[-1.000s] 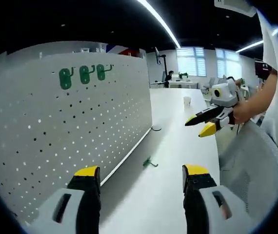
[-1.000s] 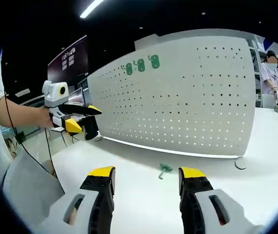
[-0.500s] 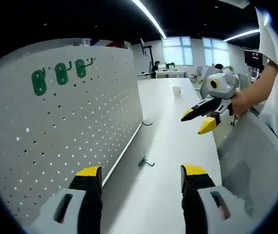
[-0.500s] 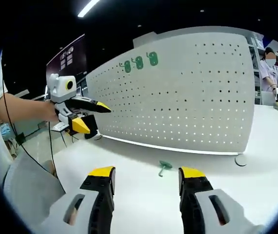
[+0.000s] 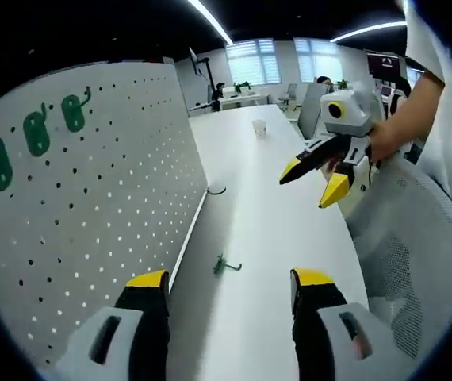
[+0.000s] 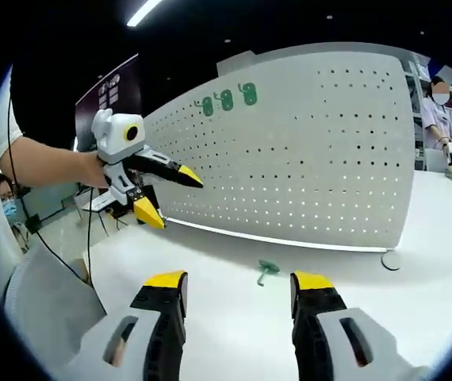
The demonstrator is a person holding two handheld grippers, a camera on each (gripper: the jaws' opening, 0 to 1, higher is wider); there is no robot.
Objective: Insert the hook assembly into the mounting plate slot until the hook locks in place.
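Your left gripper (image 5: 228,287) is held above the white table (image 5: 266,198) with its jaws spread wide and nothing between them; your right gripper (image 6: 238,290) is likewise wide open and empty. The green hook assembly (image 5: 224,265) lies loose on the table, just in front of the foot of the white pegboard (image 5: 91,198), ahead of both grippers and touching neither. Three green hooks (image 6: 226,101) are already mounted near the pegboard's upper edge.
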